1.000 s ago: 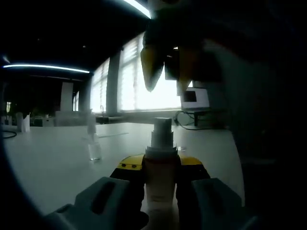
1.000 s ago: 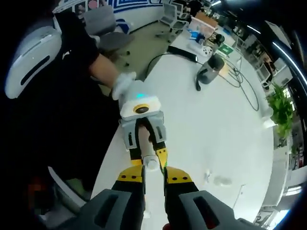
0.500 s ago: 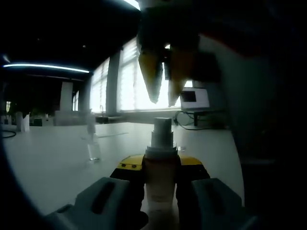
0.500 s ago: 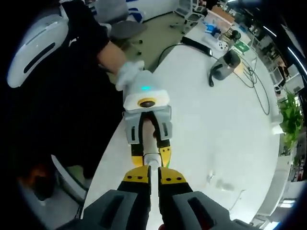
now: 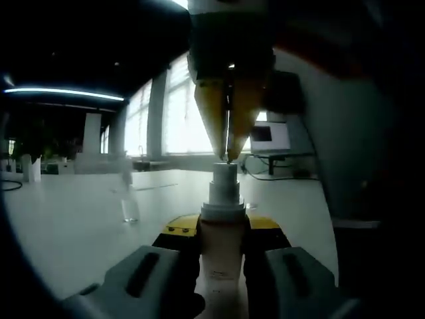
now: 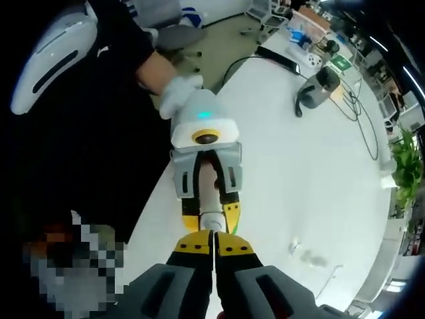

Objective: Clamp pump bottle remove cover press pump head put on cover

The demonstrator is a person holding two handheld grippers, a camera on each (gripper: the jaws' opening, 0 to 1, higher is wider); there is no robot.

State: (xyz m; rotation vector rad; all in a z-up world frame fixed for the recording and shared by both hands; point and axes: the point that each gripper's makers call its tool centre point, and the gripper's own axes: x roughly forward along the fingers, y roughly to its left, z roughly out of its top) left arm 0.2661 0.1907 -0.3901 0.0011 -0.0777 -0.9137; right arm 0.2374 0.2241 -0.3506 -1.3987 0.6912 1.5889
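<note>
A: Pump bottle (image 5: 221,246) is held upright between the jaws of the left gripper (image 5: 219,266), clamped on its body, above the near edge of the white table (image 5: 73,219). The pump head (image 5: 224,174) stands bare; the clear cover (image 5: 130,199) is seen standing on the table well to the left, further in from the edge.

B: Noted. In the right gripper view the same bottle (image 6: 208,199) is seen from above, gripped by the left gripper (image 6: 207,189) at the table's edge (image 6: 279,173), a gloved hand (image 6: 178,100) behind it.

A: And the right gripper (image 6: 214,247)?

B: Jaws are drawn together, nothing between them. Their yellow tips (image 5: 227,143) are set on top of the pump head, or just touching it; contact cannot be told for certain.

A: So the pressing step is judged to be in hand. How is it done well?

B: The push should be kept straight down along the bottle's axis, tips centred on the head. An off-centre push would likely slide off or tilt the bottle in the clamp. The left clamp should be kept firm and level.
</note>
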